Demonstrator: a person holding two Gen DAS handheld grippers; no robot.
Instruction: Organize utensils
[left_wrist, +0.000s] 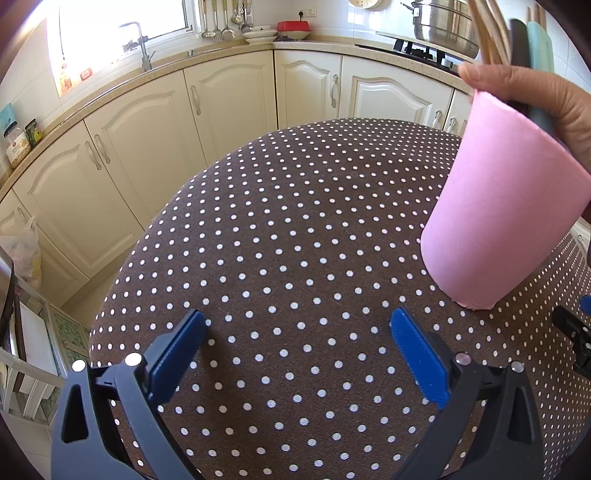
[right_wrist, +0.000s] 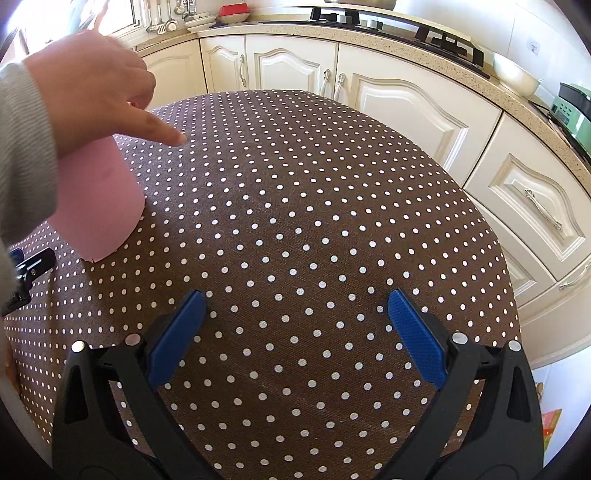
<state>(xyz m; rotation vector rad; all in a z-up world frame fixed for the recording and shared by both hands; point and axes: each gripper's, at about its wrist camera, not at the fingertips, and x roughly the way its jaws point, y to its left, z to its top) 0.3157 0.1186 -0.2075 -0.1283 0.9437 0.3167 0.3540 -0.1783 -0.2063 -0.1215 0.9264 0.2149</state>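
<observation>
Left wrist: our left gripper (left_wrist: 295, 347) gapes wide, holding nothing, over the polka-dot tablecloth (left_wrist: 288, 229). At 2 o'clock a bare hand (left_wrist: 532, 96) grips the tilted pink utensil cup (left_wrist: 506, 218); wooden utensil handles (left_wrist: 487, 33) run past the top edge, ends unseen.

Right wrist: our right gripper (right_wrist: 295, 328) likewise wide, empty. Cup (right_wrist: 96, 206) at 9 o'clock, rim hidden by the hand (right_wrist: 92, 88). Bare cloth (right_wrist: 314, 206) ahead to the far edge.
</observation>
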